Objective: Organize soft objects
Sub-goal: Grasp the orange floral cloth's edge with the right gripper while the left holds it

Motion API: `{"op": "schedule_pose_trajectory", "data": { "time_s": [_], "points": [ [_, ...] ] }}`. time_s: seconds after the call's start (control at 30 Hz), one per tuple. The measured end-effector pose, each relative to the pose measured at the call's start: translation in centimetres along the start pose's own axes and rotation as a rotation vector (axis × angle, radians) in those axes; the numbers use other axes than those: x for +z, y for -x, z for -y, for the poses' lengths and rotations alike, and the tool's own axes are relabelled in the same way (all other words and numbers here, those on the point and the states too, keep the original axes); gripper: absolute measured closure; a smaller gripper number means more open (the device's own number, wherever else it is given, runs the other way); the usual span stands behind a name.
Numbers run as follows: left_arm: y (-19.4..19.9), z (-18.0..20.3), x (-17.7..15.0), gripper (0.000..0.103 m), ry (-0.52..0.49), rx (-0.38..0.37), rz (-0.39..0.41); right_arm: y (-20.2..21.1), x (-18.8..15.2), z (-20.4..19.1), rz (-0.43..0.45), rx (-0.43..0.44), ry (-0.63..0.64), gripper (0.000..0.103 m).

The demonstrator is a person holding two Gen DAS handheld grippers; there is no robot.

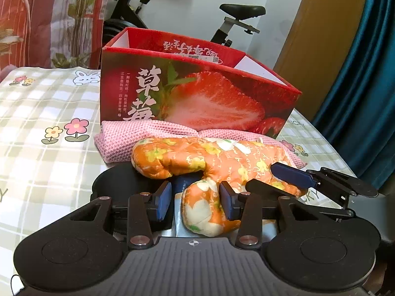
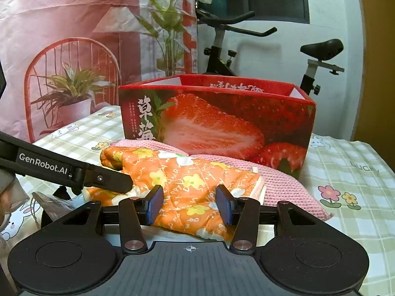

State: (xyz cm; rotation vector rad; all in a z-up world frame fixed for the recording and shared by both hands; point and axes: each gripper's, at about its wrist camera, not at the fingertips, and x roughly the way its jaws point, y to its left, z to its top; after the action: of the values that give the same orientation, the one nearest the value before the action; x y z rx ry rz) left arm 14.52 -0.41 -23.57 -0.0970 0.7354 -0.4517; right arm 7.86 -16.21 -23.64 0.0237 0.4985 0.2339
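Observation:
An orange flowered quilted mitt lies across a pink knitted cloth in front of an open red strawberry box. My left gripper has the mitt's thumb lobe between its jaws. The right pad touches the lobe, and a gap shows at the left pad. In the right wrist view my right gripper is shut on the mitt's wide end, with fabric filling the space between the pads. One of its fingers rests on the mitt from the right. A finger of the left gripper reaches in from the left.
All of this sits on a bed with a checked flower-print sheet. A dark round object lies beside the mitt's left lobe. An exercise bike stands behind the box, and a teal curtain hangs at the right.

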Motion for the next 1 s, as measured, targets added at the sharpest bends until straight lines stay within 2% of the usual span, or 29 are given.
{"op": "schedule_pose_trajectory", "data": {
  "time_s": [0.23,0.4,0.6,0.73,1.0],
  "points": [
    [0.0,0.7,-0.7,0.057,-0.033,0.019,0.017,0.1,0.1,0.3,-0.001,0.009,-0.021,0.057],
    [0.0,0.8,-0.7,0.057,-0.034,0.02,0.014,0.7,0.5,1.0,0.013,0.021,-0.085,0.056],
    [-0.1,0.8,-0.7,0.057,-0.038,0.023,0.014,1.9,0.9,1.9,0.088,-0.047,-0.135,0.051],
    [-0.1,0.7,-0.8,0.056,-0.033,0.02,0.014,1.4,0.5,2.9,0.07,-0.073,-0.178,0.047],
    [-0.2,0.7,-0.9,0.056,-0.036,0.025,0.015,0.7,-0.5,5.0,0.06,-0.071,-0.291,0.045]
  ]
}}
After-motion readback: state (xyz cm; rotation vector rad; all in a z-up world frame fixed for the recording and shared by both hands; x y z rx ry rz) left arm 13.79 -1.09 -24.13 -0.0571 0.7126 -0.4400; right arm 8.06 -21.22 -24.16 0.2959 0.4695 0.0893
